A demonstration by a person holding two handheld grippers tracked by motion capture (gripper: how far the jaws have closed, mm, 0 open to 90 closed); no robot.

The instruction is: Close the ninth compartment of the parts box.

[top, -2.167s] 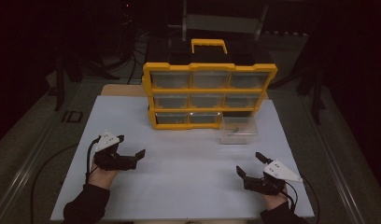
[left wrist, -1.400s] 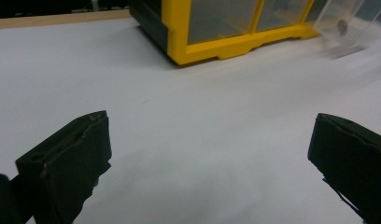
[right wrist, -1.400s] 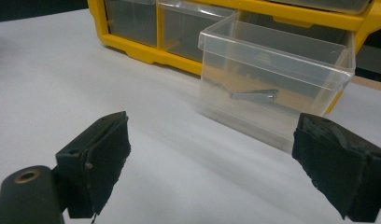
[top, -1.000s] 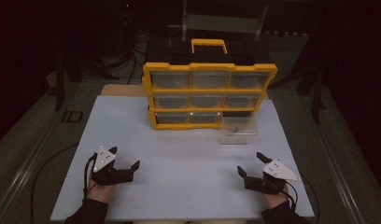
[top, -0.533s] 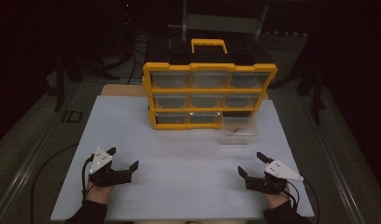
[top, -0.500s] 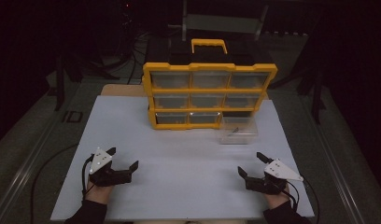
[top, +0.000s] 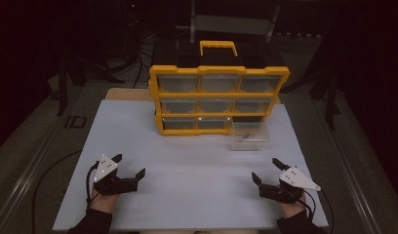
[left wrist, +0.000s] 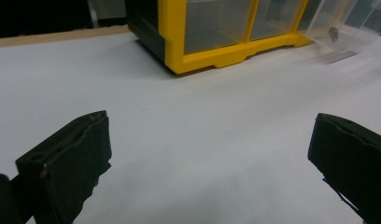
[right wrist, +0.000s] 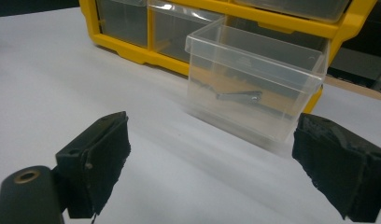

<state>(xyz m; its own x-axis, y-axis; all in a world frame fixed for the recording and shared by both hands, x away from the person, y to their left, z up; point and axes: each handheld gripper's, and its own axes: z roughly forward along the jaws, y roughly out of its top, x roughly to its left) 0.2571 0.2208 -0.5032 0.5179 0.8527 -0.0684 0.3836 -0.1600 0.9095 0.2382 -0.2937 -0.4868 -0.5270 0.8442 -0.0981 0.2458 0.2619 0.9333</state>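
Two grippers low over the white table top (top: 197, 146), one at each near corner, both empty. Far left: left gripper (top: 130, 169), held in a hand (top: 105, 195), jaws spread wide with nothing between them, bare white surface showing through the gap in the left gripper view. Ahead of it, well apart, toward the middle of the table's far side: yellow drawer cabinet (top: 219, 99), upright, three rows of clear drawers, black carry handle framed in yellow on top. Just right of the cabinet's lower corner, touching or nearly touching it (cannot tell which): clear plastic drawer (top: 249, 136) standing on the table, pulled out of the cabinet, with a small metal part (right wrist: 238, 97) lying inside. Far right: right gripper (top: 267, 170), jaws likewise wide open, gripping nothing, pointed at the clear drawer, near but apart from it.
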